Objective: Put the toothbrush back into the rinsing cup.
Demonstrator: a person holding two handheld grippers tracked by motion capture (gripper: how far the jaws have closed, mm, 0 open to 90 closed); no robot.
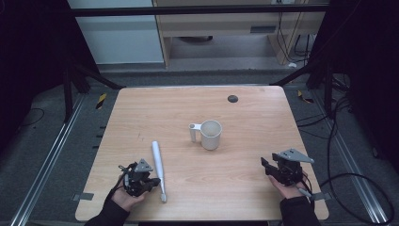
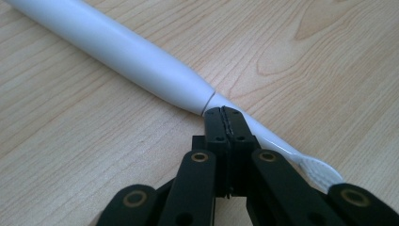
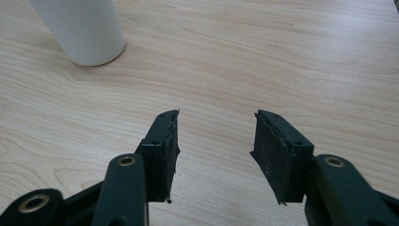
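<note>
1 toothbrush [image 1: 158, 165], 1 mug [image 1: 210, 134] (white); left gripper [image 2: 225, 114] closed empty, right gripper [image 3: 216, 141] agape.

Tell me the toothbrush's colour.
White all over: toothbrush, clearest in the left gripper view.

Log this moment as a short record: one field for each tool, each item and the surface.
left tool: jaws closed together, tips against the neck of the toothbrush, not around it
right tool: jaws apart, nothing between them, over bare wood
toothbrush: white electric, lying flat, brush head toward the person
mug: white, upright, handle to its left, mid-table
table: light wood, dark round spot near far edge
</note>
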